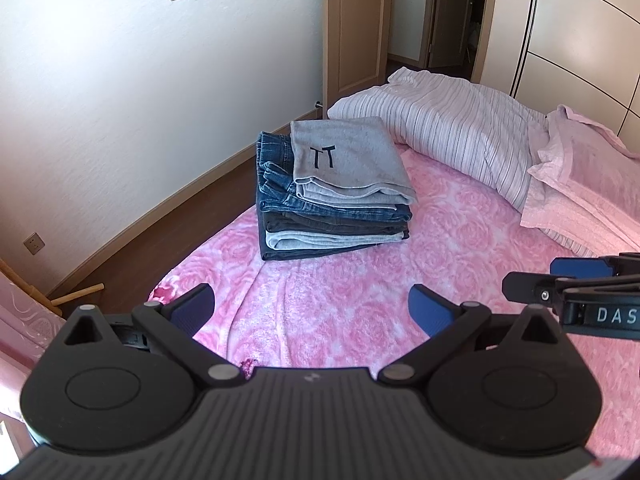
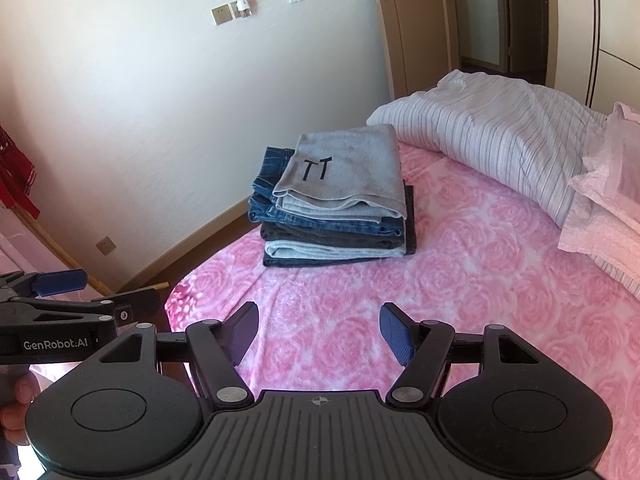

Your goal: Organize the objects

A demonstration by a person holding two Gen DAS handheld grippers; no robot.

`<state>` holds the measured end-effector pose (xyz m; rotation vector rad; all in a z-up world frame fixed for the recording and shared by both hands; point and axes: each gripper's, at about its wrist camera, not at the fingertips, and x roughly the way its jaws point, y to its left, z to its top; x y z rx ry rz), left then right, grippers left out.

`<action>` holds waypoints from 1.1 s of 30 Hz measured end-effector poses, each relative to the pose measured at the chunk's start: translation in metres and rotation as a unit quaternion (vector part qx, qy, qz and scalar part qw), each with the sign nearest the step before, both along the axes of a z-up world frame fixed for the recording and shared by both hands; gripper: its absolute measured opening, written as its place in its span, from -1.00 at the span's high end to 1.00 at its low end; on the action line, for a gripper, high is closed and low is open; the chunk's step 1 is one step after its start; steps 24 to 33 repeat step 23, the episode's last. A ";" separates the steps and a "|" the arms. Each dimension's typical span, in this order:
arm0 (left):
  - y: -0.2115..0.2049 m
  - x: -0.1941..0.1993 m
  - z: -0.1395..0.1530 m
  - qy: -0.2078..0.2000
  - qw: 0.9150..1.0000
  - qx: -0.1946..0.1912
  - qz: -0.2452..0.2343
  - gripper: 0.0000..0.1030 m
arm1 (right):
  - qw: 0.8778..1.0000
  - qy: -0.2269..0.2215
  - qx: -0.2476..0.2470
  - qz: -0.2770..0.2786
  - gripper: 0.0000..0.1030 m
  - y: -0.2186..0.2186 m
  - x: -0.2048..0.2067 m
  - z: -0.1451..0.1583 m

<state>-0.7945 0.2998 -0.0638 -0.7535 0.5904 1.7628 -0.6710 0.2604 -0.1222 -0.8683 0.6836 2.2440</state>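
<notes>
A stack of folded clothes sits on the pink rose-patterned bed, several jeans and trousers with a grey garment marked "TT" on top. It also shows in the right wrist view. My left gripper is open and empty, held above the bed, well short of the stack. My right gripper is open and empty too, at about the same distance. Each gripper shows in the other's view: the right one at the right edge, the left one at the left edge.
A striped quilt and pink pillows lie at the bed's far right. The bed's left edge drops to a brown floor along a white wall. A wooden door stands behind. A wooden stick lies on the floor.
</notes>
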 end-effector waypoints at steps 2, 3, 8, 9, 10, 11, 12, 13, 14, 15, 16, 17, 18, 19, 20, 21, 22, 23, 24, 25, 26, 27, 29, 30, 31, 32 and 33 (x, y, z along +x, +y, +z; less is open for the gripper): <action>-0.001 0.000 -0.001 0.000 1.000 0.000 0.000 -0.97 | 1.000 -0.002 -0.002 0.001 -0.24 -0.001 -0.001 -0.002; -0.002 0.000 -0.001 0.000 1.000 -0.001 0.000 -0.97 | 1.000 -0.004 -0.003 0.001 -0.24 -0.001 -0.002 -0.003; -0.003 -0.001 -0.002 0.000 1.000 -0.001 0.000 -0.97 | 1.000 -0.008 -0.007 0.002 -0.24 -0.004 -0.004 -0.007; -0.003 0.000 -0.002 0.001 1.000 -0.001 0.001 -0.97 | 1.000 -0.009 -0.006 0.003 -0.24 -0.005 -0.005 -0.007; -0.005 -0.001 -0.003 0.002 1.000 -0.001 0.000 -0.97 | 1.000 -0.010 -0.006 0.003 -0.24 -0.006 -0.005 -0.007; -0.005 -0.002 -0.003 0.002 1.000 -0.001 0.000 -0.97 | 1.000 -0.010 -0.006 0.003 -0.24 -0.006 -0.006 -0.008; -0.006 -0.003 -0.004 0.002 1.000 -0.001 0.000 -0.97 | 1.000 -0.011 -0.006 0.004 -0.24 -0.007 -0.006 -0.008; -0.006 -0.003 -0.005 0.001 1.000 -0.001 -0.001 -0.97 | 1.000 -0.011 -0.007 0.003 -0.24 -0.007 -0.007 -0.009; -0.007 -0.004 -0.005 0.000 1.000 -0.001 -0.001 -0.97 | 1.000 -0.012 -0.007 0.002 -0.24 -0.007 -0.007 -0.009; -0.006 -0.005 -0.005 0.000 1.000 -0.001 -0.001 -0.97 | 1.000 -0.012 -0.007 0.002 -0.24 -0.007 -0.007 -0.010; -0.006 -0.005 -0.005 0.000 1.000 -0.001 -0.001 -0.97 | 1.000 -0.013 -0.006 0.002 -0.24 -0.007 -0.008 -0.010; -0.006 -0.006 -0.005 -0.001 1.000 0.000 -0.001 -0.97 | 1.000 -0.014 -0.006 0.002 -0.24 -0.008 -0.008 -0.010; -0.007 -0.007 -0.006 -0.001 1.000 0.001 -0.002 -0.97 | 1.000 -0.015 -0.006 0.002 -0.24 -0.008 -0.008 -0.011; -0.006 -0.008 -0.006 -0.001 1.000 0.001 -0.002 -0.97 | 1.000 -0.016 -0.006 0.001 -0.24 -0.009 -0.009 -0.011; -0.006 -0.008 -0.006 0.000 1.000 0.001 -0.002 -0.97 | 1.000 -0.017 -0.006 0.001 -0.24 -0.009 -0.009 -0.012; -0.004 -0.007 -0.006 0.001 1.000 0.000 -0.003 -0.97 | 1.000 -0.018 -0.006 0.000 -0.24 -0.010 -0.009 -0.012; -0.004 -0.007 -0.007 0.001 1.000 0.000 -0.004 -0.97 | 1.000 -0.018 -0.005 0.000 -0.24 -0.010 -0.009 -0.012; -0.004 -0.007 -0.007 0.000 1.000 -0.001 -0.005 -0.97 | 1.000 -0.018 -0.005 -0.001 -0.24 -0.011 -0.009 -0.012; -0.004 -0.007 -0.007 0.000 1.000 -0.001 -0.005 -0.97 | 1.000 -0.018 -0.005 -0.001 -0.24 -0.011 -0.009 -0.012; -0.004 -0.007 -0.007 0.000 1.000 -0.001 -0.005 -0.97 | 1.000 -0.018 -0.005 -0.001 -0.24 -0.011 -0.009 -0.012; -0.004 -0.007 -0.007 0.000 1.000 -0.001 -0.005 -0.97 | 1.000 -0.018 -0.005 -0.001 -0.24 -0.011 -0.009 -0.012; -0.004 -0.007 -0.007 0.000 1.000 -0.001 -0.005 -0.97 | 1.000 -0.018 -0.005 -0.001 -0.24 -0.011 -0.009 -0.012; -0.004 -0.007 -0.007 0.000 1.000 -0.001 -0.005 -0.97 | 1.000 -0.018 -0.005 -0.001 -0.24 -0.011 -0.009 -0.012; -0.004 -0.007 -0.007 0.000 1.000 -0.001 -0.005 -0.97 | 1.000 -0.018 -0.005 -0.001 -0.24 -0.011 -0.009 -0.012; -0.004 -0.007 -0.007 0.000 1.000 -0.001 -0.005 -0.97 | 1.000 -0.018 -0.005 -0.001 -0.24 -0.011 -0.009 -0.012; -0.004 -0.007 -0.007 0.000 1.000 -0.001 -0.005 -0.97 | 1.000 -0.018 -0.005 -0.001 -0.24 -0.011 -0.009 -0.012; -0.004 -0.007 -0.007 0.000 1.000 -0.001 -0.005 -0.97 | 1.000 -0.018 -0.005 -0.001 -0.24 -0.011 -0.009 -0.012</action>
